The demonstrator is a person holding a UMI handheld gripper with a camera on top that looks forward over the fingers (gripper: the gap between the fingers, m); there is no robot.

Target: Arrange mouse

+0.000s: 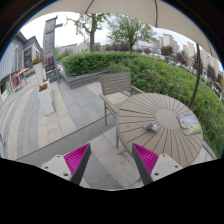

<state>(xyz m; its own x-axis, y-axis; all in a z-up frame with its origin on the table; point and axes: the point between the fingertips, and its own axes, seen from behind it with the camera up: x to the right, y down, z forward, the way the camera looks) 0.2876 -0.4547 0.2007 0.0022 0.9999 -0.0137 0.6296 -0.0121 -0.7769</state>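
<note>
With the fingers (108,160) apart and empty, the gripper should approach the mouse (153,127) on the round counter (150,142) slowly and centred.

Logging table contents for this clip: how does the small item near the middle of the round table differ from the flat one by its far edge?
On the round slatted table, the small grey item, possibly the mouse, is compact and sits near the middle. The flat pale item is larger, thin like a mat, and lies nearer the rim. Both rest on the tabletop, beyond the open tool, untouched.
</note>
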